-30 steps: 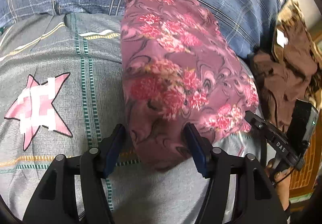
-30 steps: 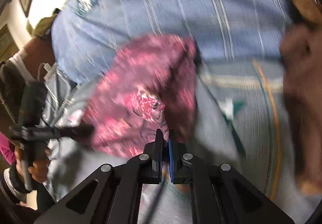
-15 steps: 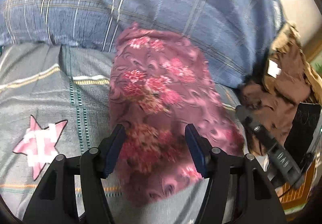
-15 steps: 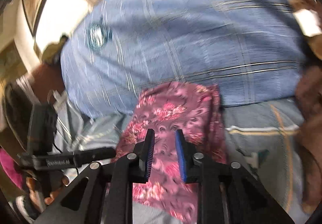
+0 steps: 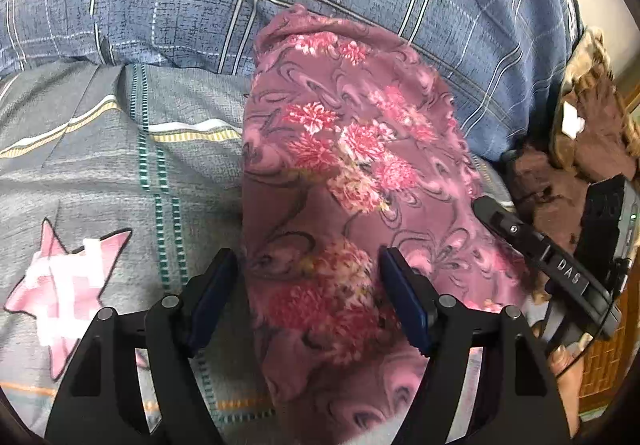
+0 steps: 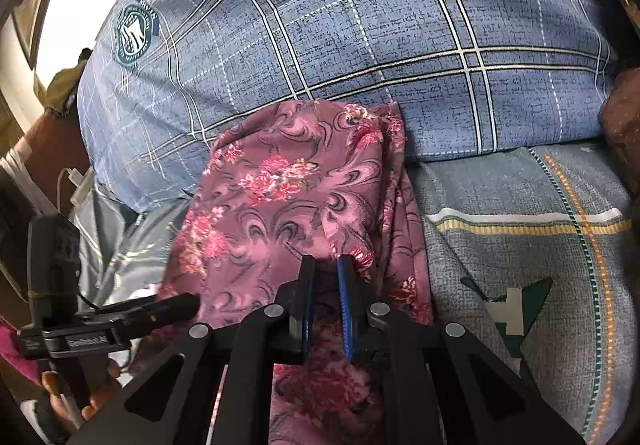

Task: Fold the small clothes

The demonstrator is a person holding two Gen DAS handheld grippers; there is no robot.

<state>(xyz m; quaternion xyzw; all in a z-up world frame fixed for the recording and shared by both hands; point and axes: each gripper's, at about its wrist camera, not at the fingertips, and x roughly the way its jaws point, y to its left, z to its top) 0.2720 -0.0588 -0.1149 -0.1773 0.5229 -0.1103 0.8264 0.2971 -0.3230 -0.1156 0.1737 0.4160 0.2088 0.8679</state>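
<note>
My left fingers [image 5: 306,297] have just spread wider and straddle the near end of the floral garment [image 5: 344,173] without pressing it, while my right fingers [image 6: 326,309] have just narrowed to a slim gap above the cloth, nothing pinched. I judge this fold released: the garment lies as a long strip on the bed [image 6: 520,253], its far end against the blue plaid pillow [image 6: 360,37]. I see no container.

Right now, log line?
garment folded | left gripper open, just opening, astride garment | right gripper just closing, gap empty, above garment
</note>
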